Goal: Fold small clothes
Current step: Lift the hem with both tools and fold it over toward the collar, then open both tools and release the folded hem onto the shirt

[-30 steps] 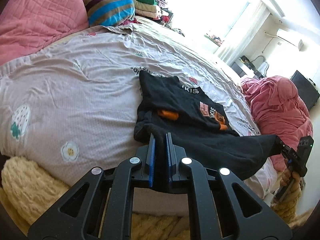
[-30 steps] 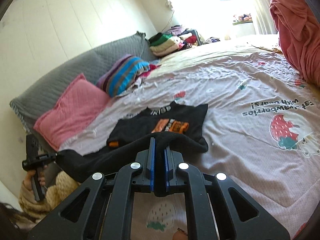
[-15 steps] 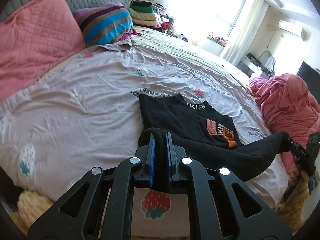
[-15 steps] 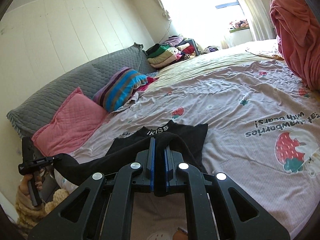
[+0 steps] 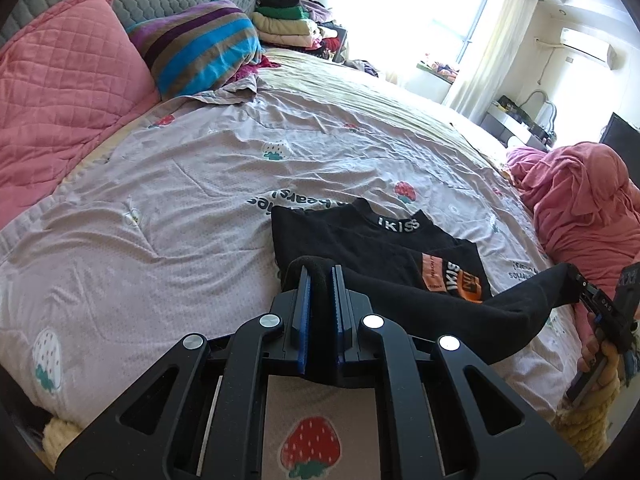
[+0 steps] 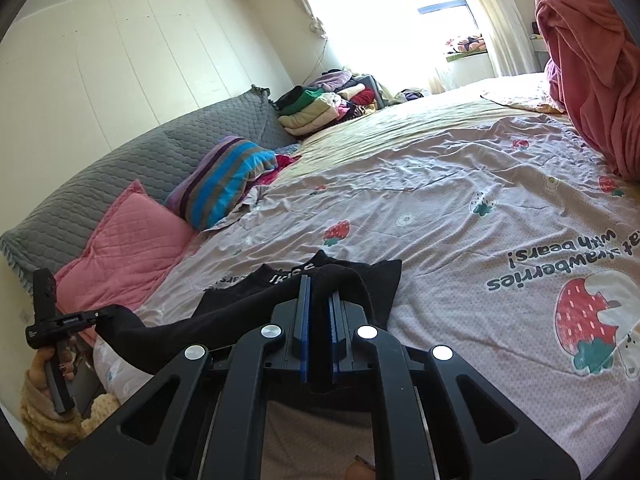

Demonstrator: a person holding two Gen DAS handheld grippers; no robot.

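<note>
Jaws of left gripper (image 5: 319, 280) and right gripper (image 6: 318, 288) both clamped on near hem of black t-shirt (image 5: 360, 236); hem stretched crosswise between them, collar end flat on bedsheet (image 5: 168, 184) straight ahead.

Since a second ago the lifted hem of the black cotton T-shirt (image 5: 400, 256) has been carried further toward its white-lettered collar (image 5: 398, 224), covering more of the orange chest print (image 5: 448, 276).

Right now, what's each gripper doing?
Left gripper: shut on the black shirt hem.
Right gripper: shut on the same hem.
</note>
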